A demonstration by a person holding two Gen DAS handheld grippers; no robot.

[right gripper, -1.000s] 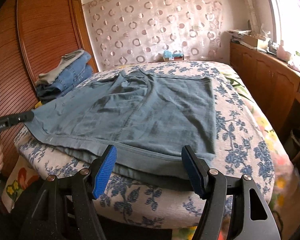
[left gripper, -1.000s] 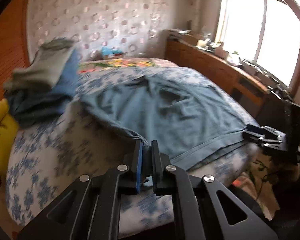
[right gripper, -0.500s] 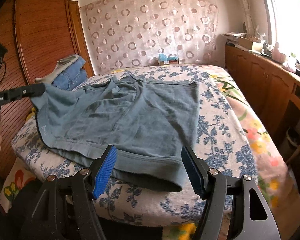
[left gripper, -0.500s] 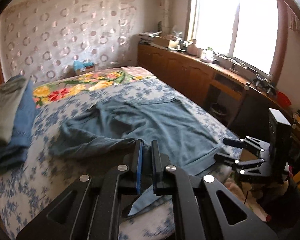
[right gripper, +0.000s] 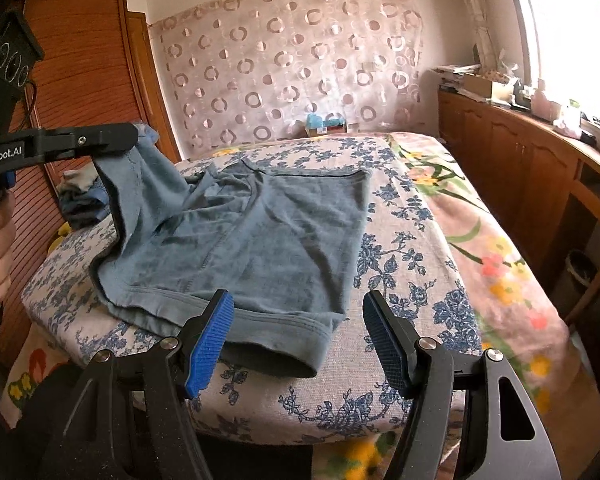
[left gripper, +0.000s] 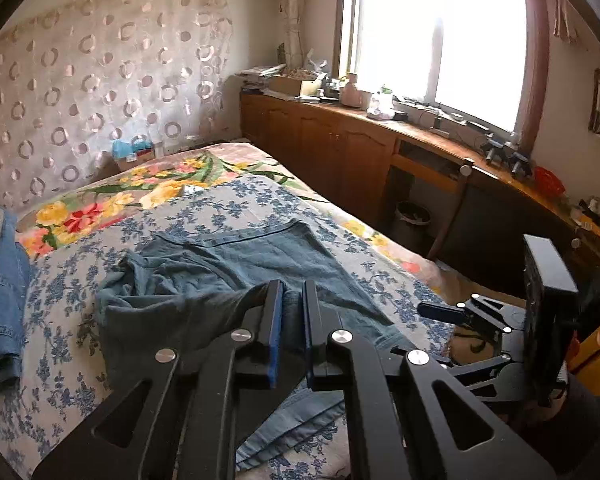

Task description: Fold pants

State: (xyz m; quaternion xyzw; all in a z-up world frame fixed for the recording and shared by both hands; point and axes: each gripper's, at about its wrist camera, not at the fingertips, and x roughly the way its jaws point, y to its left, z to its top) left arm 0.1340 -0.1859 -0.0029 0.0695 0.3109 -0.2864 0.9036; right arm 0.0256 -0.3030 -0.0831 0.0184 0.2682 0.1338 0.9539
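While left gripper [left gripper: 290, 312] jaws clench soft blue pants [right gripper: 260, 232], ribbed right gripper [right gripper: 298, 336] jaws gape.

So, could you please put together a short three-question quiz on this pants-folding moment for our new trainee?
1. True or false: the left gripper is shut on a corner of the blue pants and holds it above the bed.
2. Multiple choice: the right gripper is A) shut on the hem, B) open with nothing clamped, C) out of view.
3. Fill in: the stack of folded clothes lies on the ____ side of the bed in the left wrist view.

Key: 1 true; 2 B; 3 left.
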